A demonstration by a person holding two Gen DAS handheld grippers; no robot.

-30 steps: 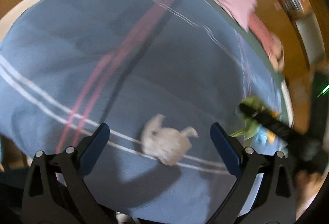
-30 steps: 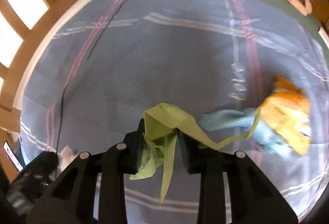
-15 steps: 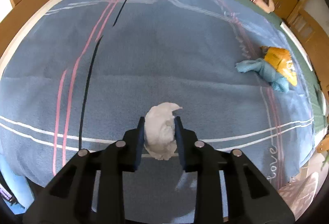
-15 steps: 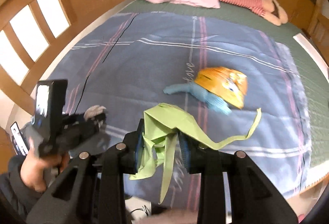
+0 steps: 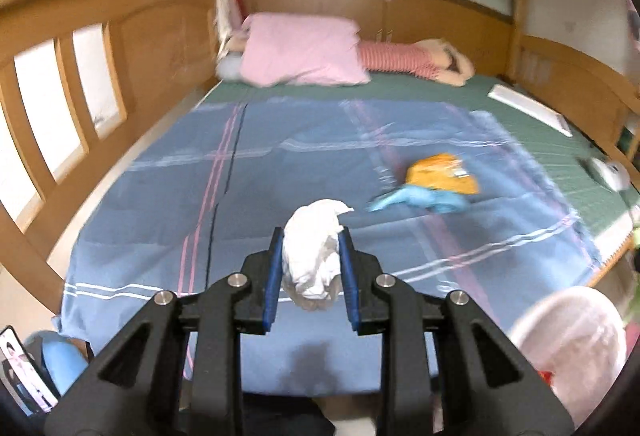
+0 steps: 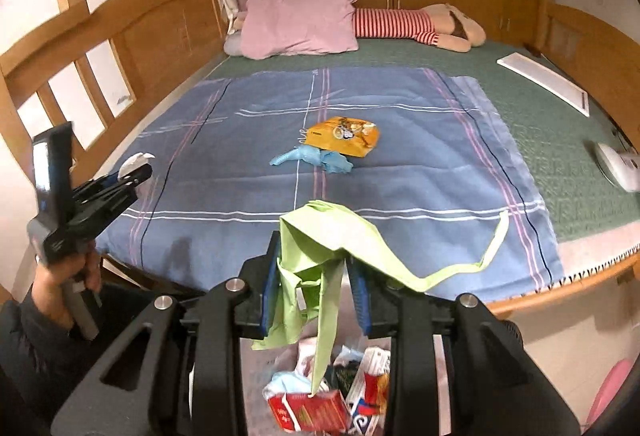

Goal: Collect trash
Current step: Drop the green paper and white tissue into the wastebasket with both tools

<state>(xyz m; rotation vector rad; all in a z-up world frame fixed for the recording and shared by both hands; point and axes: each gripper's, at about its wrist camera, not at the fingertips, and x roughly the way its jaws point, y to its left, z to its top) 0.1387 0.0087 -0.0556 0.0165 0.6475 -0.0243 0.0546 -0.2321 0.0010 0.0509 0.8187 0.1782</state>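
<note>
Both tongs pinch trash above the near edge of the bed. Left tongs are pressed onto a crumpled white tissue, a soft, creased wad bulging up past the blue pads; its lower end is shaded and partly hidden between the arms. Right tongs squeeze a light green wrapper, thin and limp, folded over the pads, with one strip dangling down and a long ribbon curling off to the right.

On the bed, the blue blanket is a flat woven cloth crossed by pink, white and dark stripes, lying on a textured green mattress cover. At the far end sit a puffy pink pillow and a striped plush toy whose head is partly hidden behind the pillow.

Mid-blanket lies a glossy orange snack bag, flattened, touching a crumpled blue glove just nearer. The left wrist view is motion-blurred, so the bag's print is unreadable there.

Below the right tongs, a trash bin is mostly blocked by the black arms; red cartons and scraps show inside. Its pale rim is cut off at lower right in the left wrist view.
</note>
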